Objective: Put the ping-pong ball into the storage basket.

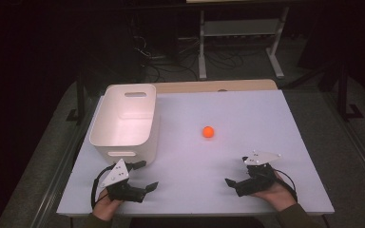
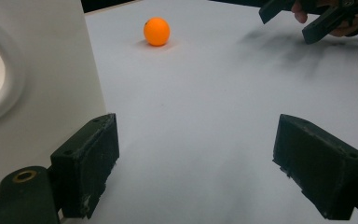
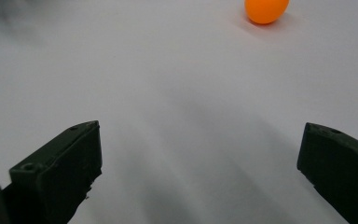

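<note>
With jaws spread wide and nothing between them, right gripper (image 1: pixel 235 182) low near table (image 1: pixel 266 123) edge, pointing toward middle. Ahead and slightly to its right in right gripper view: orange ball (image 3: pixel 266 9), alone on bare surface, well apart from jaw tips. Round, so no long axis to line up. Left gripper (image 1: pixel 147 176) likewise parted and empty, ball farther ahead. White bin (image 1: pixel 123 118) just beside left gripper. Judged: right gripper slightly nearer; straight forward reach needed.
</note>
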Demonstrator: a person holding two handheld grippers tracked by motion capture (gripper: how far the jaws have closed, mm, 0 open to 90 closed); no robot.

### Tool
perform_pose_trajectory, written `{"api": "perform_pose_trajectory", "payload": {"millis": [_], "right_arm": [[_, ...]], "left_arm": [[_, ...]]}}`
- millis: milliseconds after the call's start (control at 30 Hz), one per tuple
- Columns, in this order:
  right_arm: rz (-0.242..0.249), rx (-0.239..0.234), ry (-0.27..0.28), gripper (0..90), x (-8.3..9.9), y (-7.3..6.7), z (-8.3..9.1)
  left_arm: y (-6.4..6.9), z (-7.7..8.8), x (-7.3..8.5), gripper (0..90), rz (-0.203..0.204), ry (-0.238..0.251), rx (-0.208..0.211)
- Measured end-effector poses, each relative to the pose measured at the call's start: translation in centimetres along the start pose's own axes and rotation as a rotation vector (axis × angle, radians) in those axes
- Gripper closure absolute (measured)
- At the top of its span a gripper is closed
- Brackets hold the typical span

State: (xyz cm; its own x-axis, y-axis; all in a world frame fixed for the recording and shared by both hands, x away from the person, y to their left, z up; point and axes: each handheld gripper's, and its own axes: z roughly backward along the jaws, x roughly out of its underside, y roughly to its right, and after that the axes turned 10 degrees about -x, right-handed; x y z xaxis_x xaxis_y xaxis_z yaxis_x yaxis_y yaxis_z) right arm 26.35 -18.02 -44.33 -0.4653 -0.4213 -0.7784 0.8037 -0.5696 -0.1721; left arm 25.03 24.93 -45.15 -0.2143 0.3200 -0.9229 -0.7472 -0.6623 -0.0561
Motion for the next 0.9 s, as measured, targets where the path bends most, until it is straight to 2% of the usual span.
{"api": "perform_pose_trajectory", "payload": {"millis": [167, 367, 567, 767, 900], "right_arm": [[-0.008, 0.000, 0.003, 0.0, 0.13, -0.04, 0.12], [-0.014, 0.002, 0.015, 0.0, 0.12, 0.15, 0.33], [-0.012, 0.006, 0.018, 0.0, -0.08, 0.13, 0.33], [-0.028, 0.009, 0.031, 0.0, -0.58, 0.64, -0.23], [-0.022, 0.012, 0.022, 0.0, -0.77, 0.66, -0.47]], "left_arm": [[-0.07, -0.11, -0.06, 14.1, 0.000, -0.014, 0.009], [-0.22, 0.00, 0.01, 14.1, 0.018, 0.001, 0.011], [-0.19, -0.05, -0.01, 14.1, 0.012, -0.004, 0.014], [-0.39, 0.00, 0.02, 14.1, 0.030, 0.001, 0.015], [-0.28, 0.01, 0.01, 14.1, 0.023, 0.002, 0.015]]}}
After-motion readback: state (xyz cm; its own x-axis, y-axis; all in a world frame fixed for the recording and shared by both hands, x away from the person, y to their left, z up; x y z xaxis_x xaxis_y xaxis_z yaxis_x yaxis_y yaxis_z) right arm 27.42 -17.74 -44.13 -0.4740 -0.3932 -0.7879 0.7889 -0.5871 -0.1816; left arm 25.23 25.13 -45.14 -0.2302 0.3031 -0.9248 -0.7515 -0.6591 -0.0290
